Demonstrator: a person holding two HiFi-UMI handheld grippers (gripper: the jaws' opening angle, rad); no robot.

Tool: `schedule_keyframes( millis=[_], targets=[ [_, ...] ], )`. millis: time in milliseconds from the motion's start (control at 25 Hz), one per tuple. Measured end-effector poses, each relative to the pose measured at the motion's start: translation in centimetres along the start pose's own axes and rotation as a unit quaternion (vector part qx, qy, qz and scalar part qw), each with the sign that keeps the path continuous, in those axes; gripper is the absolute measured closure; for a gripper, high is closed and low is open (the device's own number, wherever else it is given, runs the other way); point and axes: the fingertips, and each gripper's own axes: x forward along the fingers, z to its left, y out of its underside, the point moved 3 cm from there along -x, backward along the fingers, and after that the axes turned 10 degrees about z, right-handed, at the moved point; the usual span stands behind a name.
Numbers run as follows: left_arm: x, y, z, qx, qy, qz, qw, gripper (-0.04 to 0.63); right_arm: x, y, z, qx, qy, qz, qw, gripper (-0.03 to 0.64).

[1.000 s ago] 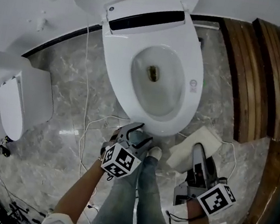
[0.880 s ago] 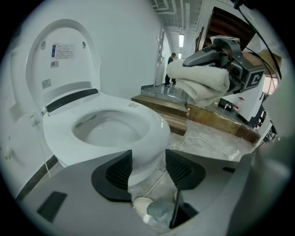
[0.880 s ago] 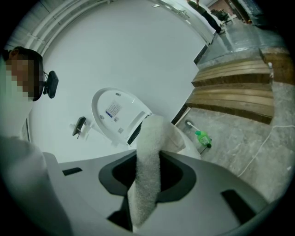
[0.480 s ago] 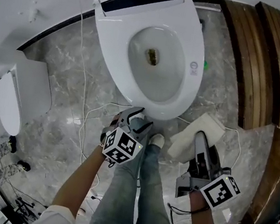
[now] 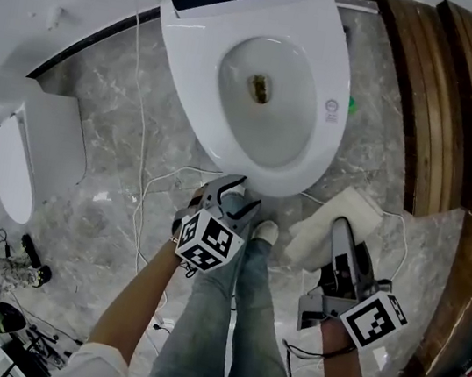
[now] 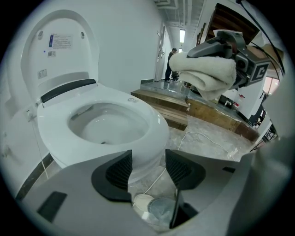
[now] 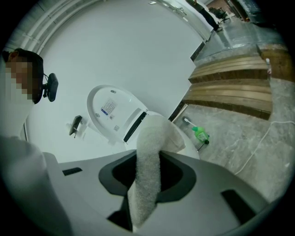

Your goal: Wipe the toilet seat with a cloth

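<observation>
The white toilet stands with its lid (image 6: 60, 46) raised and its seat (image 5: 320, 81) down around the bowl. My left gripper (image 5: 228, 196) hovers just short of the seat's front edge (image 6: 152, 133), jaws open with nothing between them. My right gripper (image 5: 341, 235) is to the right of the toilet, shut on a folded white cloth (image 5: 328, 224). That cloth (image 7: 150, 170) stands up between the pads in the right gripper view, and it (image 6: 207, 73) shows at upper right in the left gripper view.
Wooden steps (image 5: 435, 108) run along the right. A white bin (image 5: 17, 166) stands at left. White cables (image 5: 161, 185) trail over the marble floor. A green bottle (image 7: 200, 134) lies by the toilet's base. The person's legs and shoe (image 5: 264, 232) are below the bowl.
The head view has shifted, so the toilet sits a little higher and further left in it. The left gripper has sunk slightly at the seat's front. The right gripper keeps its hold on the cloth.
</observation>
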Motion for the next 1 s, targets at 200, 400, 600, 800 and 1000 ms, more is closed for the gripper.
schedule_keyframes(
  millis=[200,400,600,800,1000],
  targets=[
    [0.0,0.0,0.0,-0.005,0.007,0.004,1.0000,0.347,0.9,0.1,-0.3,0.010,0.001,0.008,1.000,0.517],
    [-0.8,-1.0,0.3,-0.025,0.021,-0.002,0.9995,0.351,2.1,-0.3,0.0,0.010,0.001,0.017,1.000,0.517],
    [-3.3,-4.0,1.6,-0.044,0.004,-0.035,0.9984,0.388,3.1,-1.4,0.6,0.012,0.011,0.022,1.000,0.517],
    [-7.1,-8.1,4.3,-0.066,-0.011,-0.074,0.9950,0.416,4.8,-3.5,2.6,0.005,0.011,0.027,1.000,0.517],
    [-10.4,-11.7,8.9,-0.094,-0.037,-0.113,0.9885,0.441,8.3,-6.4,4.1,-0.018,0.026,0.030,0.999,0.517]
  ],
)
